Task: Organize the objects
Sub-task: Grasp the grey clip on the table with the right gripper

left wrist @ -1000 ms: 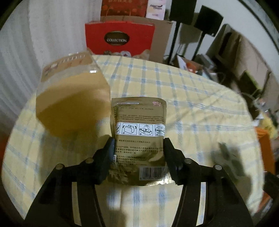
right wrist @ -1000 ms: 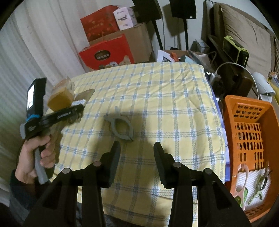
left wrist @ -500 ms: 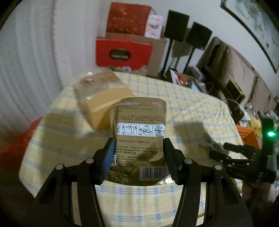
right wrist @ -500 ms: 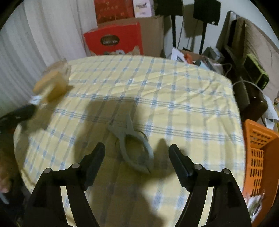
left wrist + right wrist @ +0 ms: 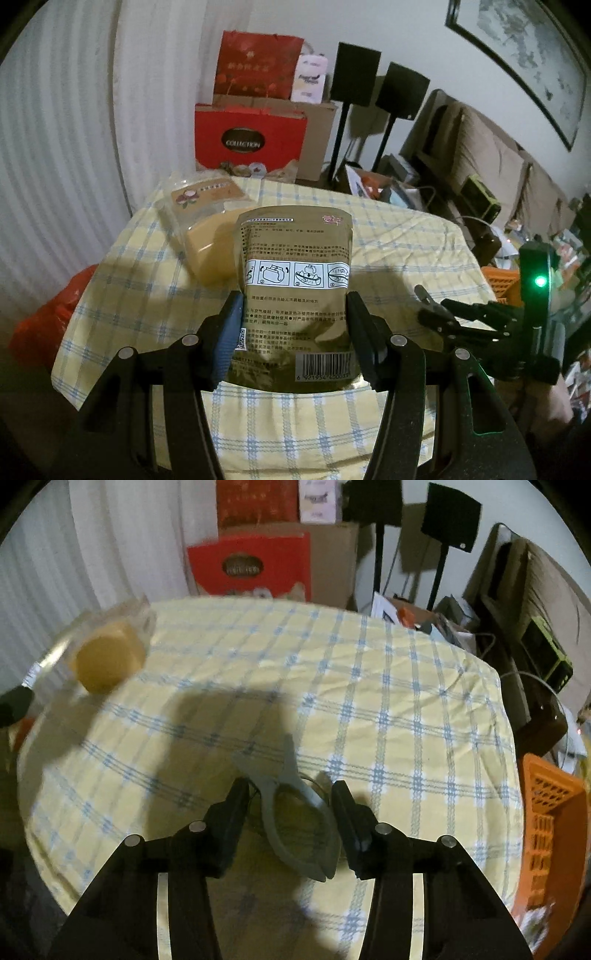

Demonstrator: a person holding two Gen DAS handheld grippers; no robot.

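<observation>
My left gripper (image 5: 293, 299) is shut on a gold foil pouch (image 5: 295, 251), which it holds upright above the table (image 5: 388, 236) with the printed back towards the camera. A grey plastic clip (image 5: 286, 775) lies on the checked cloth between the fingers of my right gripper (image 5: 290, 794). Those jaws are closing around it, and a small gap shows at the left pad (image 5: 238, 805). The left wrist view shows the right gripper (image 5: 432, 314) low at the right with the clip's tip poking out ahead of it.
A clear bag holding a yellow block (image 5: 107, 657) lies at the table's far left corner. An orange basket (image 5: 550, 812) stands beside the table on the right. Red gift boxes (image 5: 251, 144), speaker stands and a sofa are behind. A red bag (image 5: 48, 317) lies left of the table.
The left gripper rose and drew back with the pouch, away from the clear bag. The right gripper came down over the grey clip, opened wide, then narrowed around it.
</observation>
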